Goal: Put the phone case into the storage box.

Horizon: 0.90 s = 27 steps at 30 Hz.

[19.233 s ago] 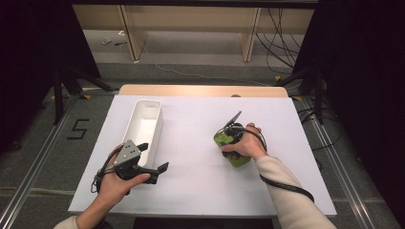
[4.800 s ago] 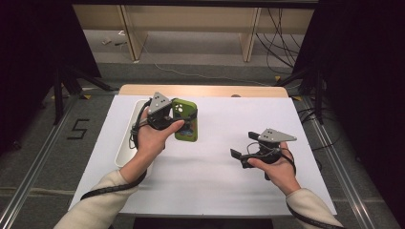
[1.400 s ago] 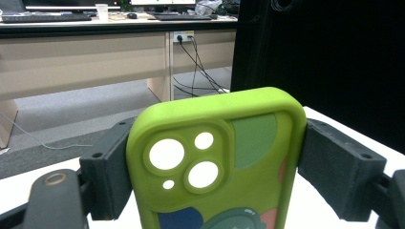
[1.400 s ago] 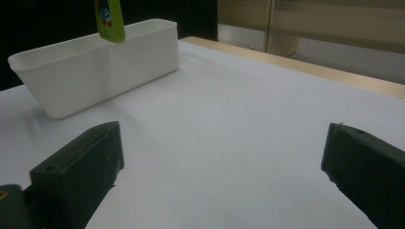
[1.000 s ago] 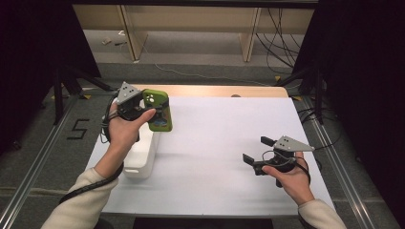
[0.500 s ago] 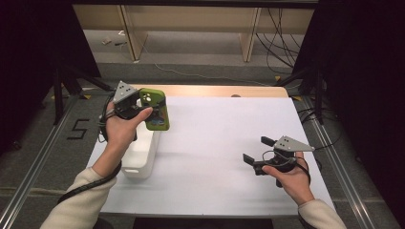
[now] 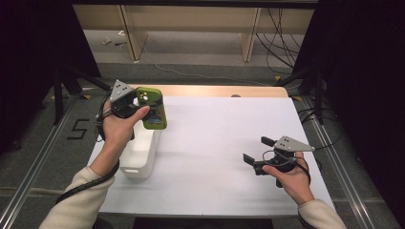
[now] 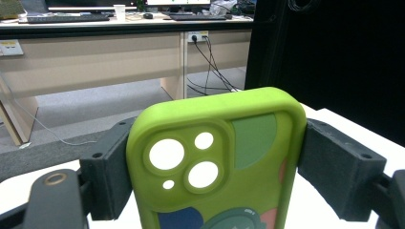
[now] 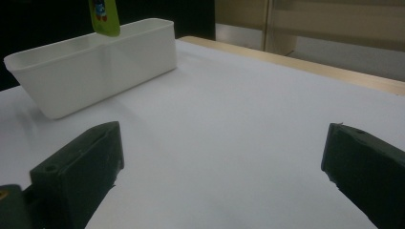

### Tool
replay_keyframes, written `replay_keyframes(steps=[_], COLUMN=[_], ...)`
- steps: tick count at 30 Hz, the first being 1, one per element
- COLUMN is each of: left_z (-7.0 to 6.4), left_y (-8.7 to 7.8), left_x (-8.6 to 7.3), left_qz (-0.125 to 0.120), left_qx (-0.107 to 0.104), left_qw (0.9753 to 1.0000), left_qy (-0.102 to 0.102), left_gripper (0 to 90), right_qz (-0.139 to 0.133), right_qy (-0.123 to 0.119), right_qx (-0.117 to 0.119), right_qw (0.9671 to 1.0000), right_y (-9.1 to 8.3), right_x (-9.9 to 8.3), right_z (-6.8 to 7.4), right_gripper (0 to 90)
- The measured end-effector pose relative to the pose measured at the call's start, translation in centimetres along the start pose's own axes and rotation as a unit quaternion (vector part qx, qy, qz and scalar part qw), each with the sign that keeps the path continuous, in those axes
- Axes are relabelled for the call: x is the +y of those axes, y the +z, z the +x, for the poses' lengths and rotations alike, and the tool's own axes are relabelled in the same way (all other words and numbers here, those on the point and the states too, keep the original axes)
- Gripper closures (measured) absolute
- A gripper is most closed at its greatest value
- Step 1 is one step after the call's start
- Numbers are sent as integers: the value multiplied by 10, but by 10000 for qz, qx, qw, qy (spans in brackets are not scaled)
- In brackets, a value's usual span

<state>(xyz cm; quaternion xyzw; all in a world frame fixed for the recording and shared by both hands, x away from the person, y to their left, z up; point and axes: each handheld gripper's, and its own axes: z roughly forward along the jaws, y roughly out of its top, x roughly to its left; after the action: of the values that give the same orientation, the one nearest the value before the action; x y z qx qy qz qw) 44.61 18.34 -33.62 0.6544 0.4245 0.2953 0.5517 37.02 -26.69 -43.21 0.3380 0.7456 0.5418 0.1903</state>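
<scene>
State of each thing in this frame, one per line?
Phone case: clamped by its sides in the left claw, held above the bin.
Bin: upright on the table, nothing visible inside.
Right claw: open, holding nothing, over the white table.

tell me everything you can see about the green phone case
The phone case is lime green and looks like soft matte rubber, with rounded corners, round camera cut-outs and darker green, blue and pinkish patches. The left gripper clamps it by its two long edges, held in the air over the white bin, at the rim on its inner side. Nothing else touches it.
</scene>
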Motion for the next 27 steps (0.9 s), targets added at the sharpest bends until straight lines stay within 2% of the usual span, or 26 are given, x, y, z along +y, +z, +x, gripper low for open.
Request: replay_keyframes(steps=[27], left_z=[12], left_y=[-3], left_x=[2], left_qz=[-3], left_qx=[98], left_qw=[9999], left_qy=[-75], left_gripper=[182], right_qz=[2], right_qy=[40], right_qx=[-5], right_qw=[10000], right_y=[0], right_x=[0], right_z=[-1], right_gripper=[19])
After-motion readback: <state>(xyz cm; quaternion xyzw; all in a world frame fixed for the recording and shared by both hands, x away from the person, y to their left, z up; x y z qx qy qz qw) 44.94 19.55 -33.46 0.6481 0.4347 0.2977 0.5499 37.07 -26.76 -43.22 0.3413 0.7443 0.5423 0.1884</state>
